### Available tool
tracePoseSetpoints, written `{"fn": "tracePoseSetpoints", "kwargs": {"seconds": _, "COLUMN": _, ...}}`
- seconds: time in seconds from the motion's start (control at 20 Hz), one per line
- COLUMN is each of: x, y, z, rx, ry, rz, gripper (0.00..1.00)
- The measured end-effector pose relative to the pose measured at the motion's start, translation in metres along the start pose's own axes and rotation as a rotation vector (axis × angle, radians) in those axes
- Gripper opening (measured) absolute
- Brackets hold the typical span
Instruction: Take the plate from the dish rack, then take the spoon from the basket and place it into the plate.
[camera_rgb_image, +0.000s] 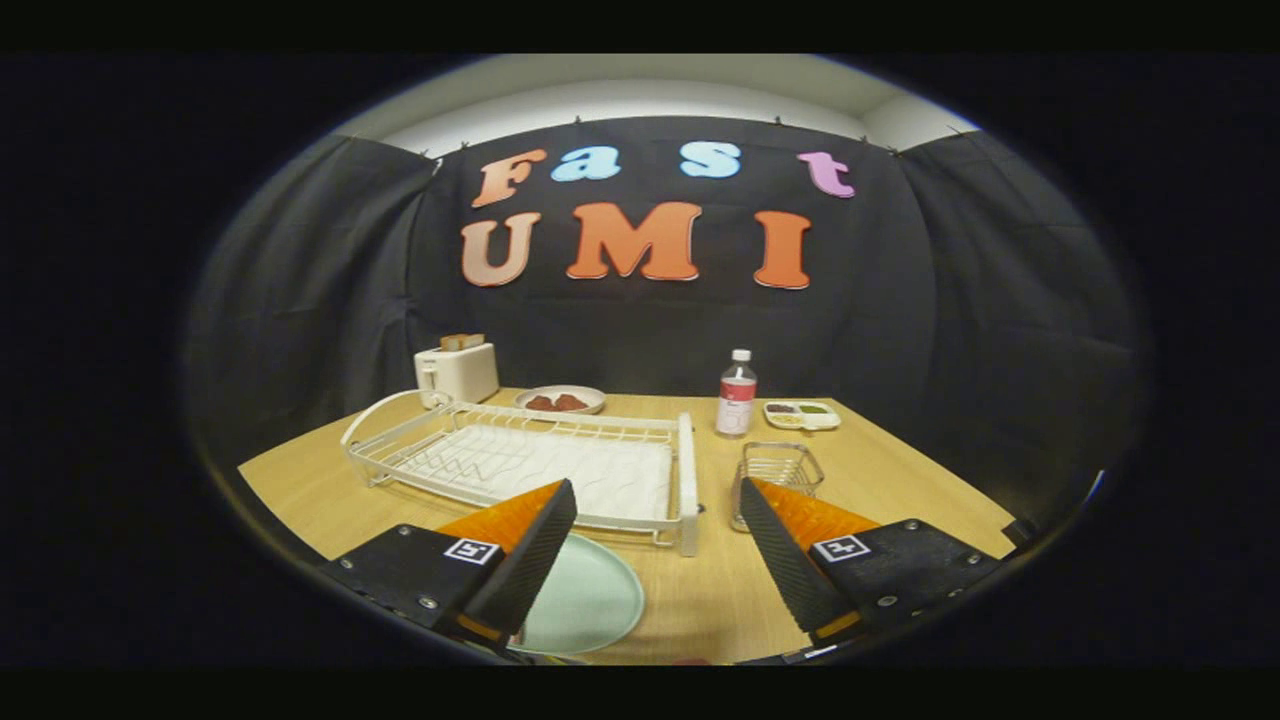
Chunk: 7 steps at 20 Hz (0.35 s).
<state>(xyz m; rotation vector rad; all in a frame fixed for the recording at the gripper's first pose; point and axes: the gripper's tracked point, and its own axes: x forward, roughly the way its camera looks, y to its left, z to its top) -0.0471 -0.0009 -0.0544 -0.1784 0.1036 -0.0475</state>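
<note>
1. Tool (657, 545) hovers with fingers apart, gripping nothing.
2. Plate (590, 600) lies on the table, near the dish rack (560, 465).
3. Wire basket (778, 470) sits right; its spoon is indiscernible, so a blind grasp may snag wire.

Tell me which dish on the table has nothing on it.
The pale green plate, lying by the open claw in front of the dish rack. The far plate and divided tray hold food.
</note>
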Motion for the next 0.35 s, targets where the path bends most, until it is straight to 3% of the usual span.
{"fn": "tracePoseSetpoints", "kwargs": {"seconds": 0.35, "x": 0.000, "y": -0.071, "z": 0.011, "rx": 0.045, "ry": -0.028, "rz": -0.137, "gripper": 0.98}}
